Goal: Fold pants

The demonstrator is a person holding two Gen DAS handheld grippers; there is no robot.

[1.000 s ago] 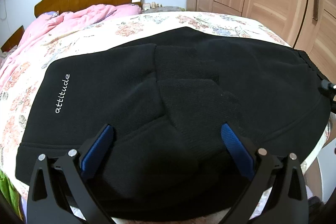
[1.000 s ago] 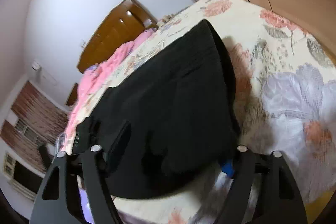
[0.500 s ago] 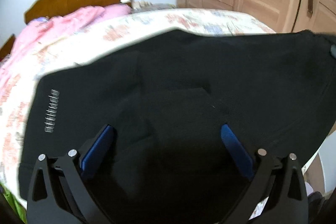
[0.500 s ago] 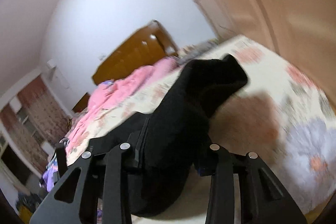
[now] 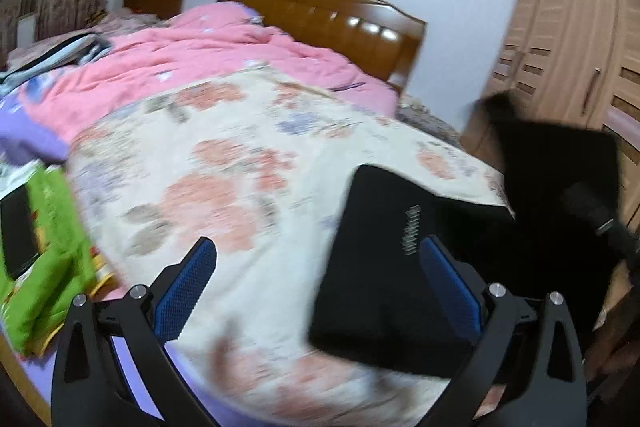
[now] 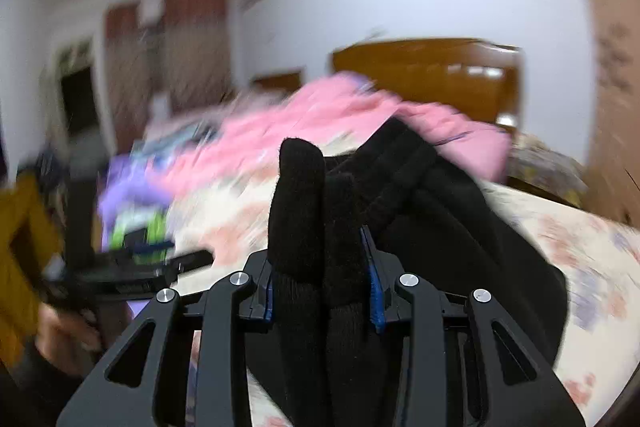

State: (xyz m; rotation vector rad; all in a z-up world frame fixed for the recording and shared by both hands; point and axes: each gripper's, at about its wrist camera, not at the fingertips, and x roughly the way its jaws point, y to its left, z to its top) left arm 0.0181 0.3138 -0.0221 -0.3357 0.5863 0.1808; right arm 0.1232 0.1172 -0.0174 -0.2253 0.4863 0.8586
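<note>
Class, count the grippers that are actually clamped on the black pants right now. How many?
1. The right gripper has its jaws shut on a bunched part of the black pants. The left gripper is open, holding nothing, over the floral bedspread.

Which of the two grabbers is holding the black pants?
The right gripper. Its fingers are squeezed shut on a bunch of the pants. The left gripper is wide open, holding nothing.

**Right tongs clamp bunched black pants**

The right tongs (image 6: pixel 320 291) pinch a thick bunch of black pants (image 6: pixel 440 219), folds poking up between the blue pads (image 6: pixel 374 287). The rest drapes onto the floral bed (image 6: pixel 580 267). Blurred behind: pink quilt (image 6: pixel 320 115), wooden headboard (image 6: pixel 432 75).
</note>
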